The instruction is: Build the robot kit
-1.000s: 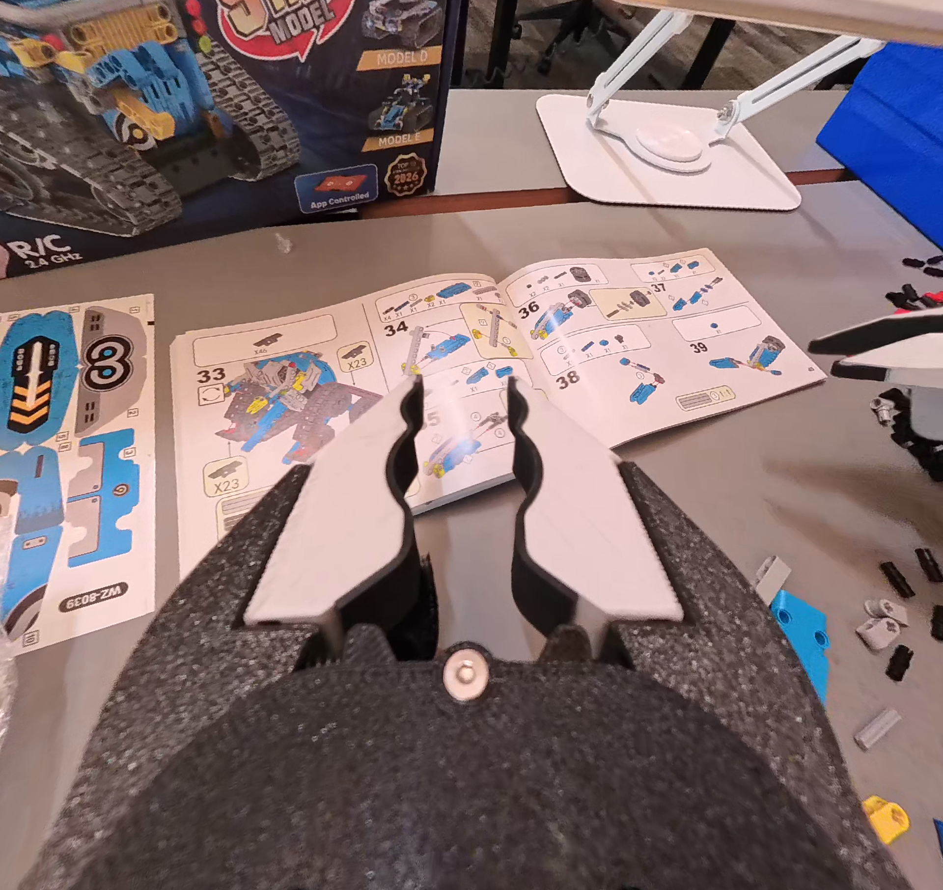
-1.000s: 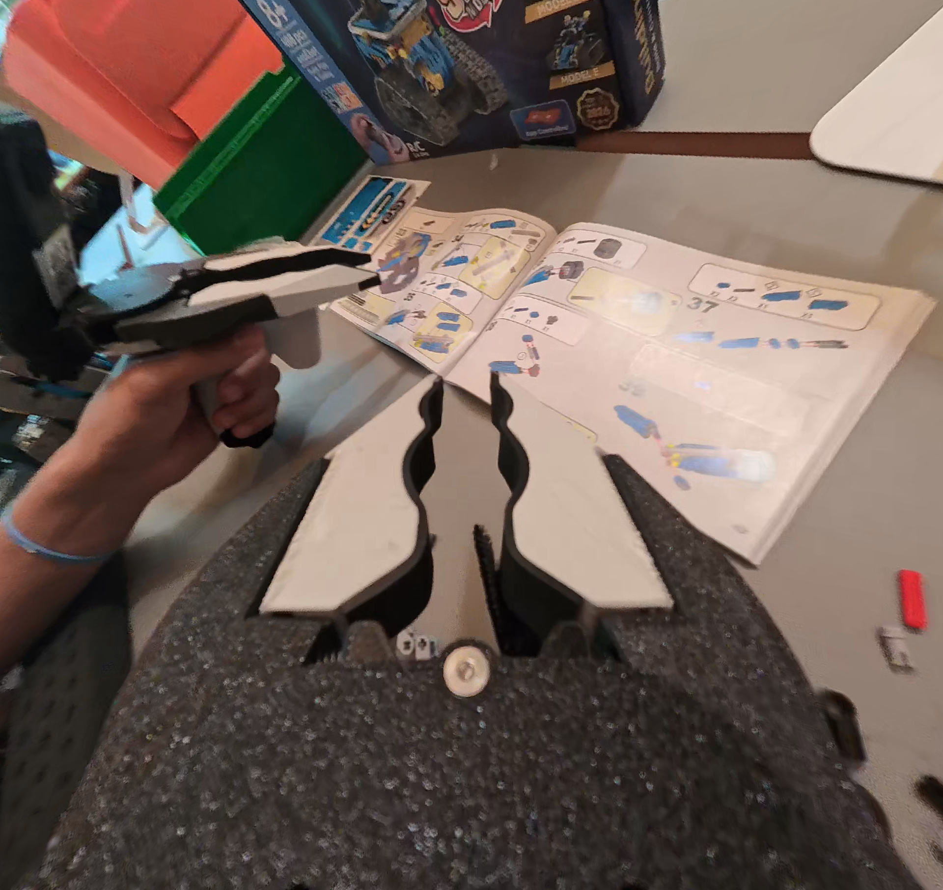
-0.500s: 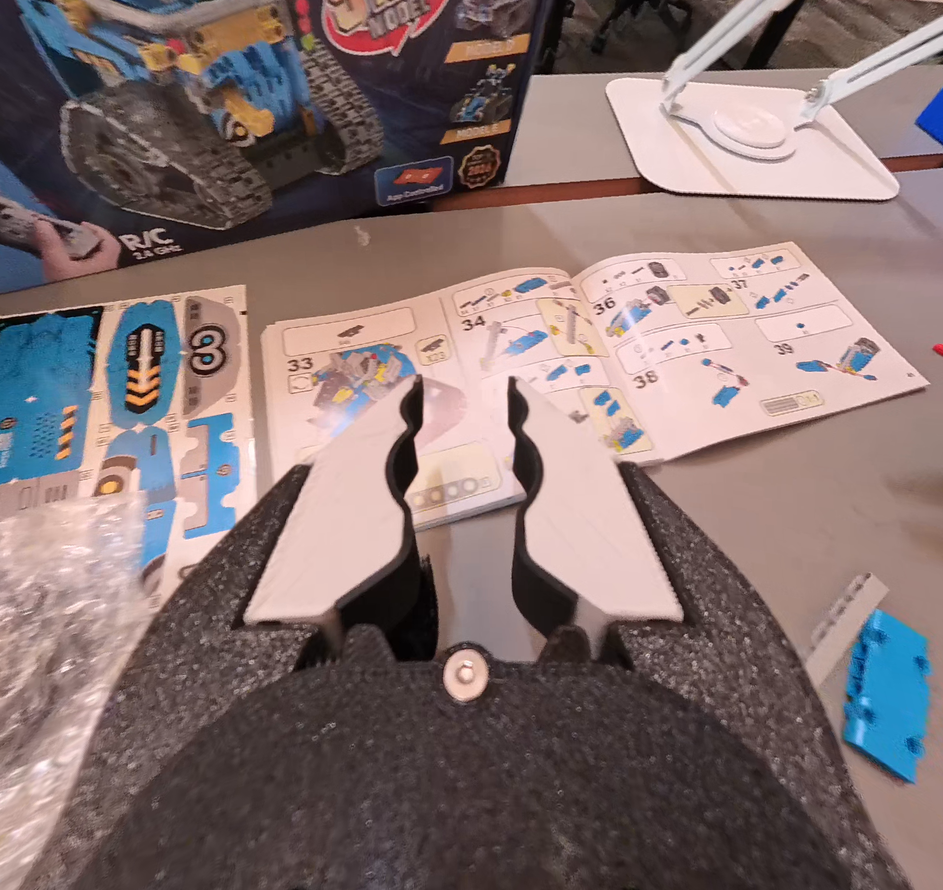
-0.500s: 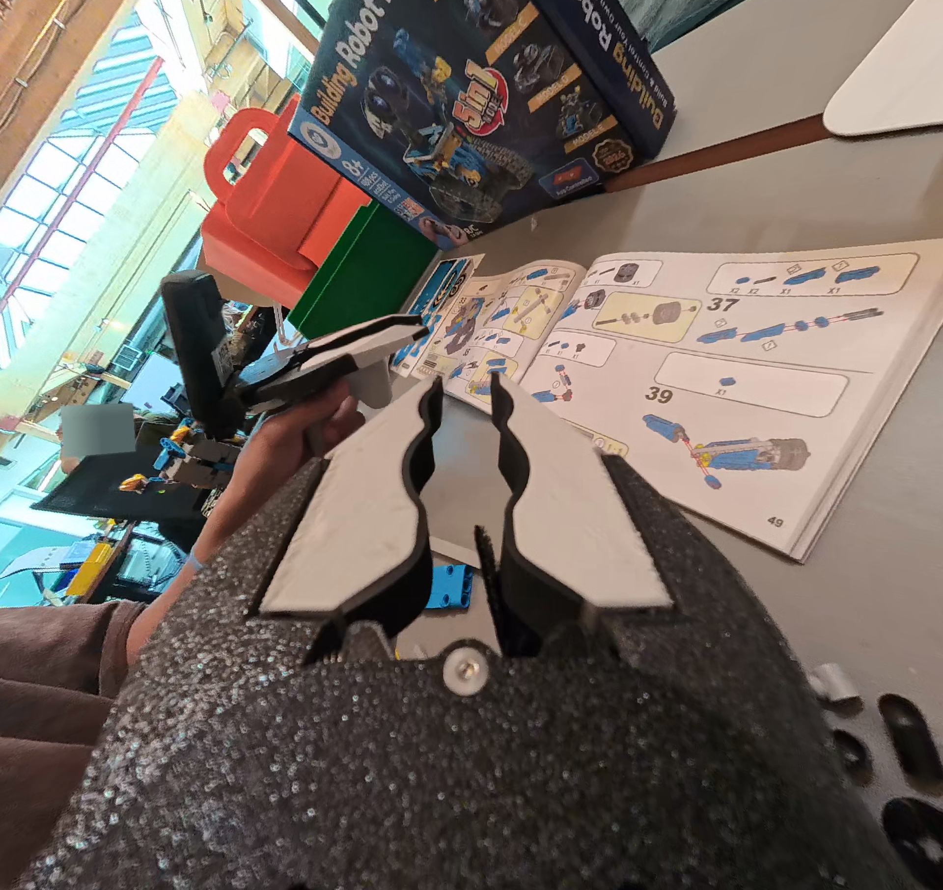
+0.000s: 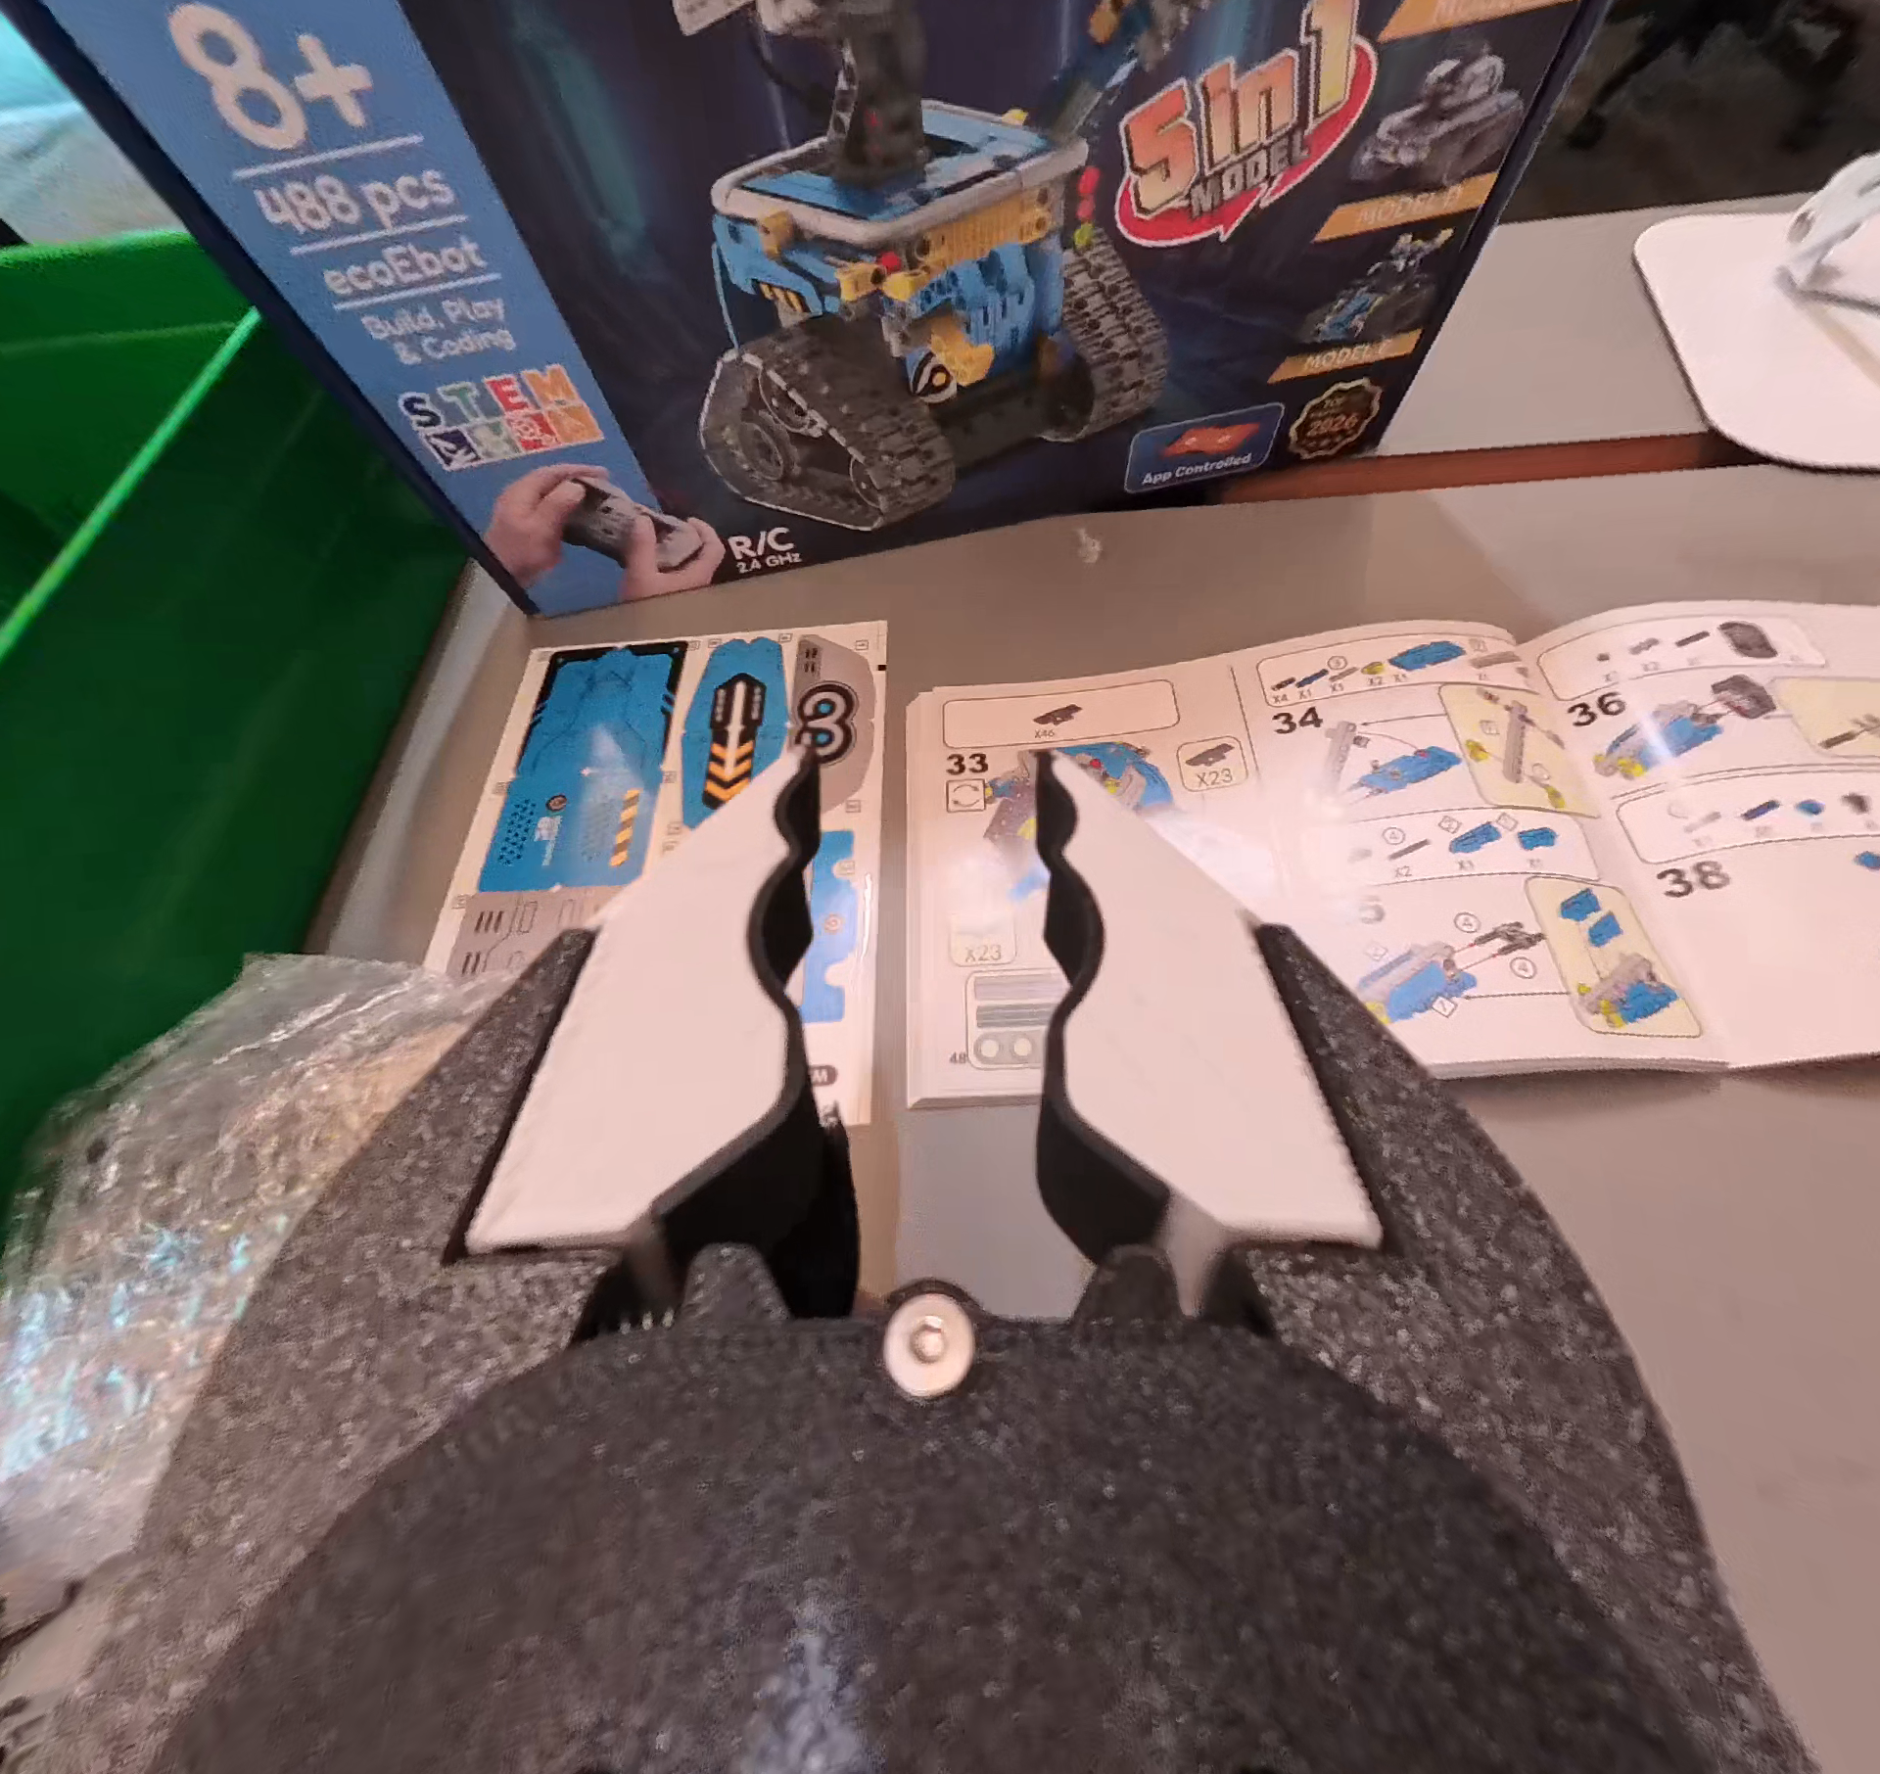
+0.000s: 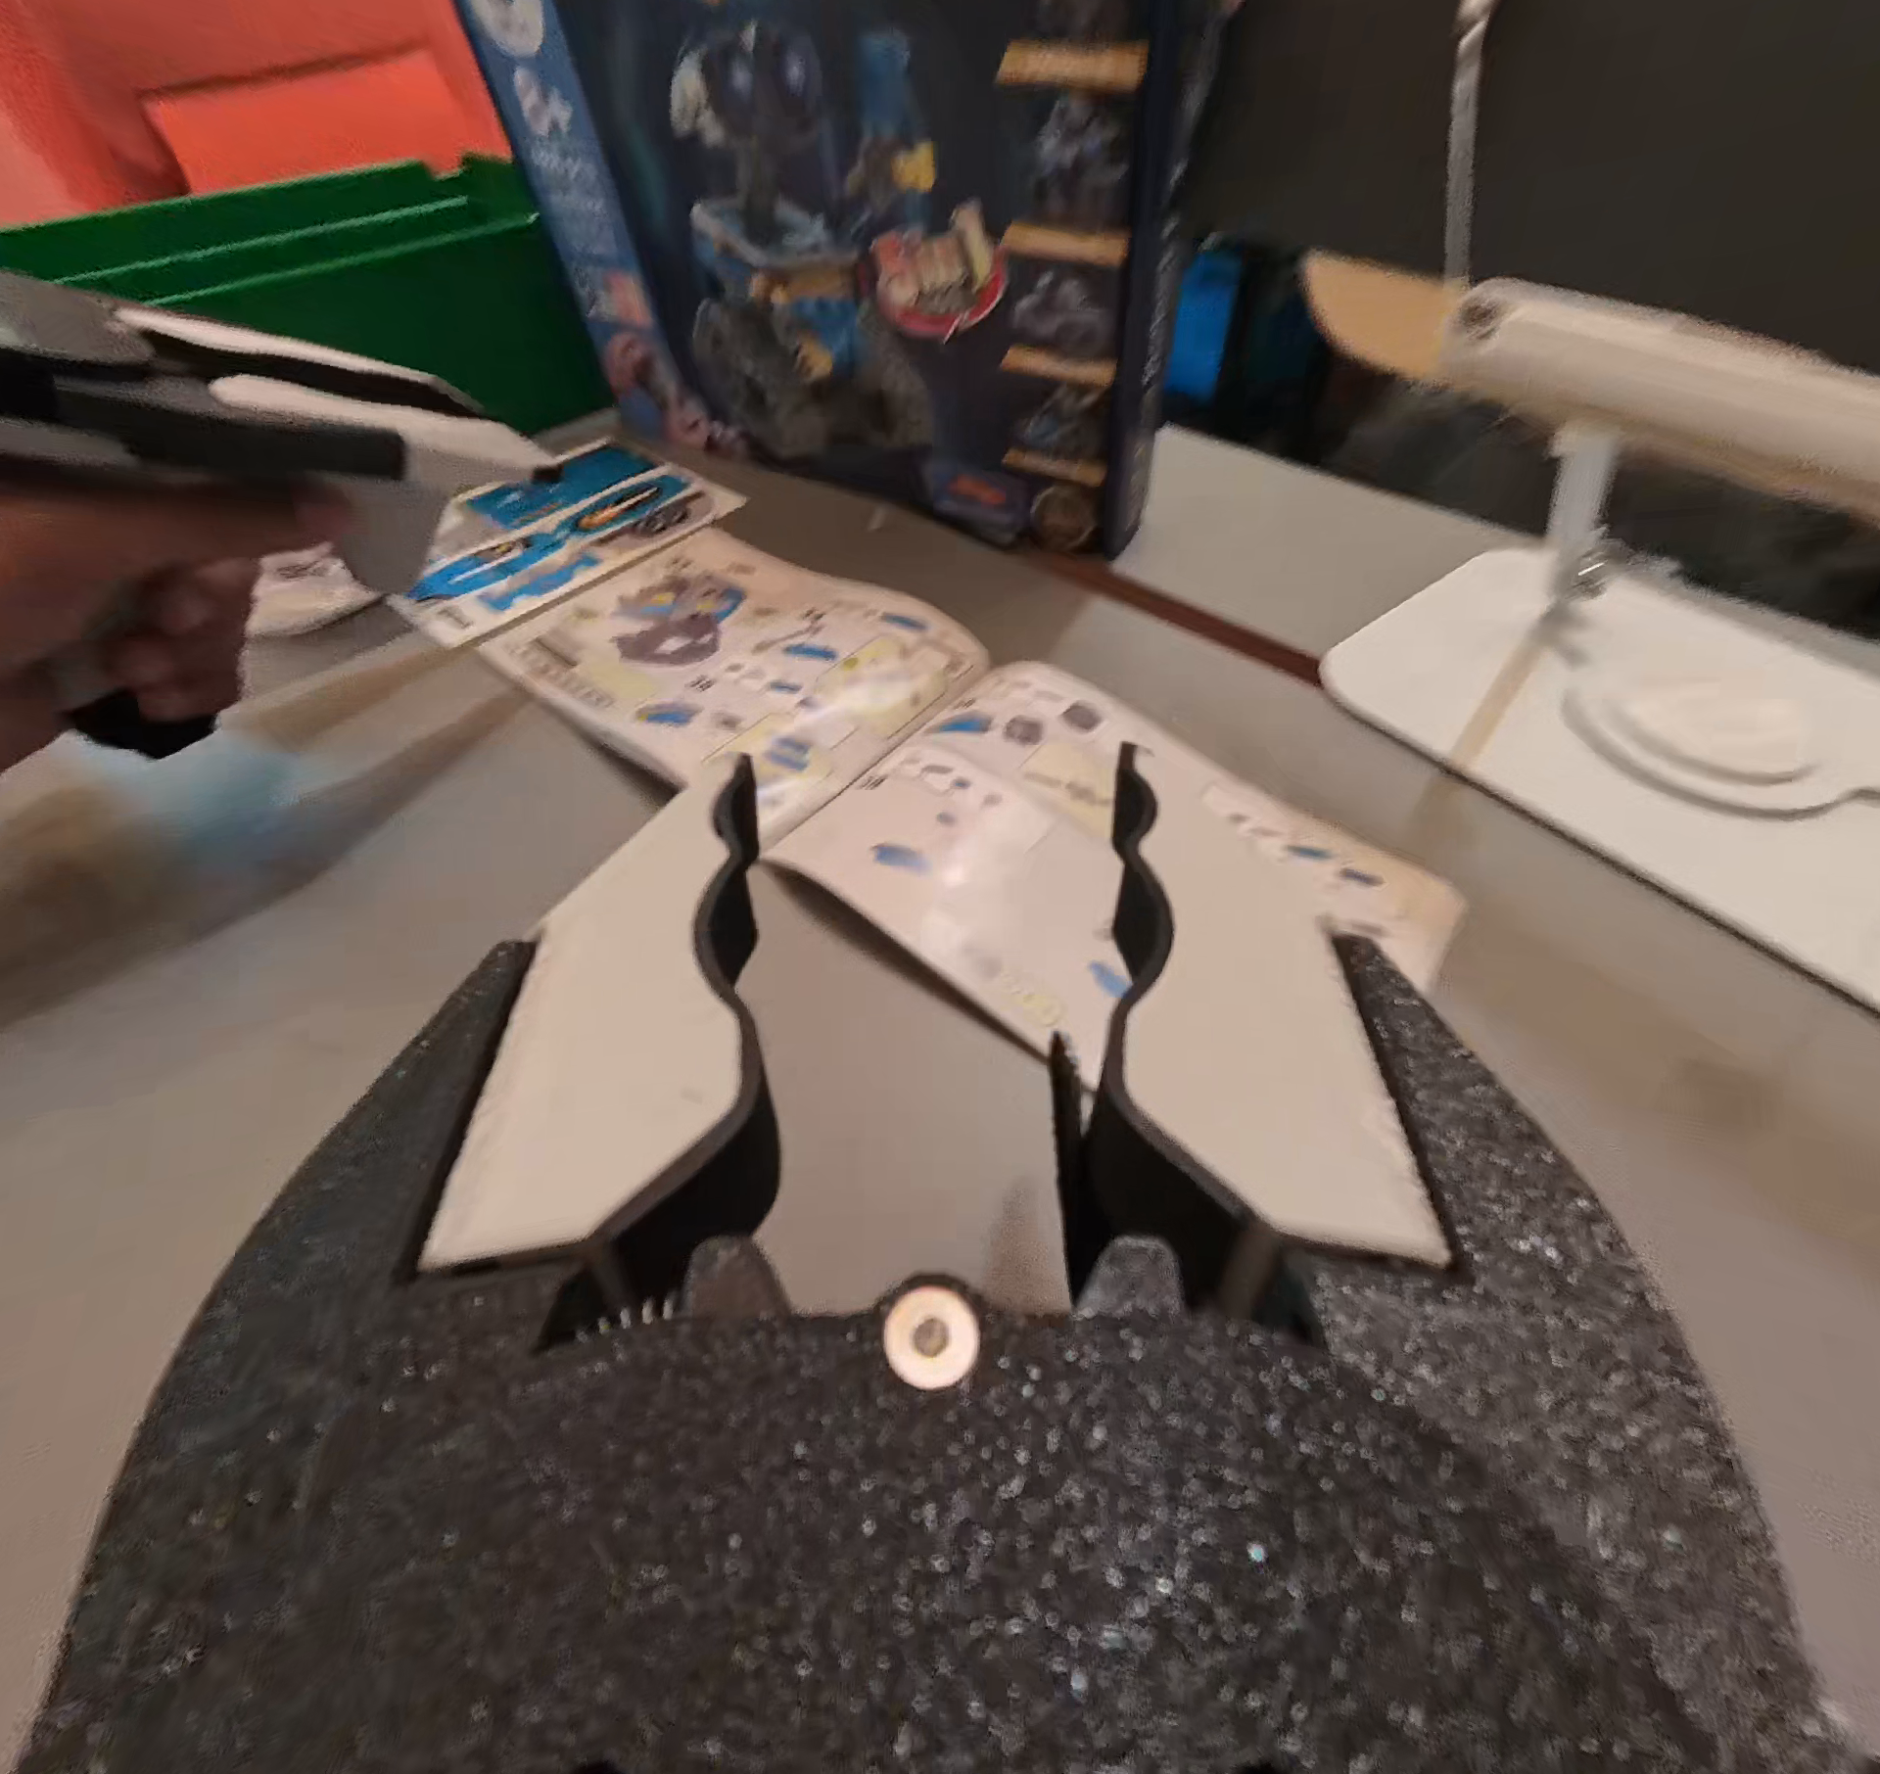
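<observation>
The left gripper (image 5: pixel 921 769) hangs over the grey bench (image 5: pixel 1628 1267), jaws parted and empty — one tip above the sticker sheet (image 5: pixel 610 789), the other above the open booklet (image 5: pixel 1424 850). A crinkled plastic bag (image 5: pixel 183 1217) lies at its left. The right gripper (image 6: pixel 931 769) is spread wider, holding nothing, over the booklet's near edge. Behind stand the kit box (image 5: pixel 916 199) and green bin (image 5: pixel 153 606); a white stand (image 6: pixel 1679 728) sits to the right.
</observation>
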Demonstrator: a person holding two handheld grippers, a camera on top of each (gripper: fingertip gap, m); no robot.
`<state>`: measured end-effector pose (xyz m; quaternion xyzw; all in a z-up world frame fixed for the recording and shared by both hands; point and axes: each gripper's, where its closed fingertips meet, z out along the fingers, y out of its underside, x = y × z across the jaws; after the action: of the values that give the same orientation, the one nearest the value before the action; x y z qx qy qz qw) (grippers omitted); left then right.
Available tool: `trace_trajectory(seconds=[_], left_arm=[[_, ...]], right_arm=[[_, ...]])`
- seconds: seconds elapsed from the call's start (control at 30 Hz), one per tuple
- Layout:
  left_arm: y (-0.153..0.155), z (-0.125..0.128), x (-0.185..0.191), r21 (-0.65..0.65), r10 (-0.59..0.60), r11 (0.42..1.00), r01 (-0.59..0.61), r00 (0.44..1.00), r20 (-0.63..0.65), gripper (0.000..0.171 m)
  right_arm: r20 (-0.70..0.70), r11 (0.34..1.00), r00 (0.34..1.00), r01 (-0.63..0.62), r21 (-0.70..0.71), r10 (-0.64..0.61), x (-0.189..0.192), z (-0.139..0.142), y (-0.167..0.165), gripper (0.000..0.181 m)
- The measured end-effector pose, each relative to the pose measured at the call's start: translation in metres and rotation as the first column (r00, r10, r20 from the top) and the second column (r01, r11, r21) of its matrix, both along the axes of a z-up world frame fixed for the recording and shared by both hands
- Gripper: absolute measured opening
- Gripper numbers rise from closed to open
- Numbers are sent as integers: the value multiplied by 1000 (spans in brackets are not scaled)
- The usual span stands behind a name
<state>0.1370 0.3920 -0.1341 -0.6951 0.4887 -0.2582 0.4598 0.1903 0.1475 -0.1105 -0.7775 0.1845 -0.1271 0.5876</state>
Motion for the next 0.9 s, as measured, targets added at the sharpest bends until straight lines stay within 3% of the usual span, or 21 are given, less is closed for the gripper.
trace_trajectory(seconds=[0.07,0.2,0.4,0.53,0.7,0.9], left_arm=[[-1,0,-3,-49,-17,999,18,1000,19,48],[-17,-4,-6,-126,-90,988,94,995,33,53],[-66,-13,1,-169,-306,938,302,952,6,45],[-89,-19,3,-299,-376,880,368,926,31,46],[-101,-32,5,-268,-425,875,403,905,-25,46],[-111,-38,3,-205,-452,882,425,885,-109,46]], right_arm=[[-65,999,997,-43,2,43,-7,-5,5,83],[-25,986,996,-81,147,86,-14,18,-4,58],[33,995,994,-103,-8,104,-17,10,-13,54],[84,988,986,-140,-63,145,-29,9,-10,43],[12,984,990,-140,-106,142,-31,-7,-9,33],[-122,979,989,-99,-177,78,-19,-37,-15,33]])
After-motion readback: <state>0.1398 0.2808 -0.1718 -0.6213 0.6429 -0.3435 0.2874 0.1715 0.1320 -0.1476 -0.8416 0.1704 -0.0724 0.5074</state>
